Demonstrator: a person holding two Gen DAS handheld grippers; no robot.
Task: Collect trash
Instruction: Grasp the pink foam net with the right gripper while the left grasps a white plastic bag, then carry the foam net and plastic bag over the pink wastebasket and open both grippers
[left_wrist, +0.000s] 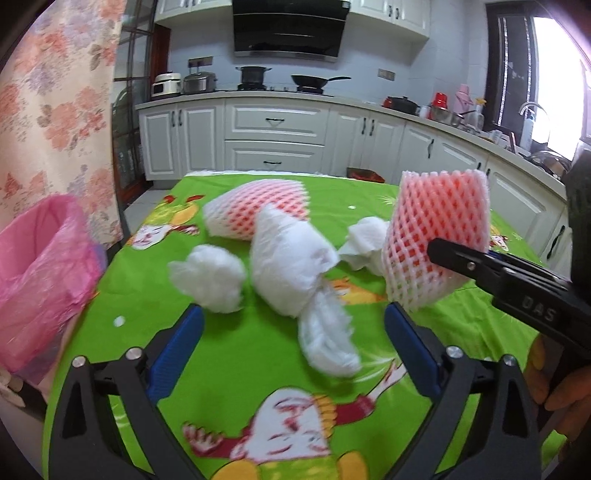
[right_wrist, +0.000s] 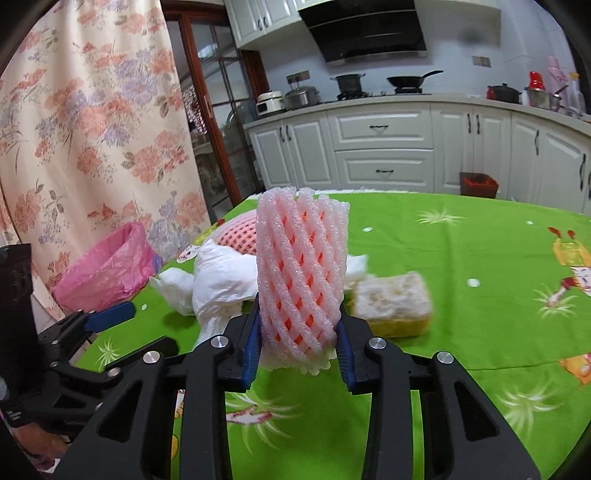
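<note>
Right tongs (right_wrist: 299, 332) pinch a pink foam net (right_wrist: 301, 280) upright above the desk (right_wrist: 461, 258), right of the pink-lined bin (right_wrist: 107, 269). Left tongs (left_wrist: 293, 332) gape empty. Squashy foam could slip loose mid-carry.

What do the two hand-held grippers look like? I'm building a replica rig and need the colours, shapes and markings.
Both are matte black. The left hand-held gripper and the right hand-held gripper have angular finger arms with triangular cut-outs, silver round bolts at the joints, and ribbed blue pads. The right one's body carries raised letters, seemingly "DAS". No cables or sleeves are visible.
</note>
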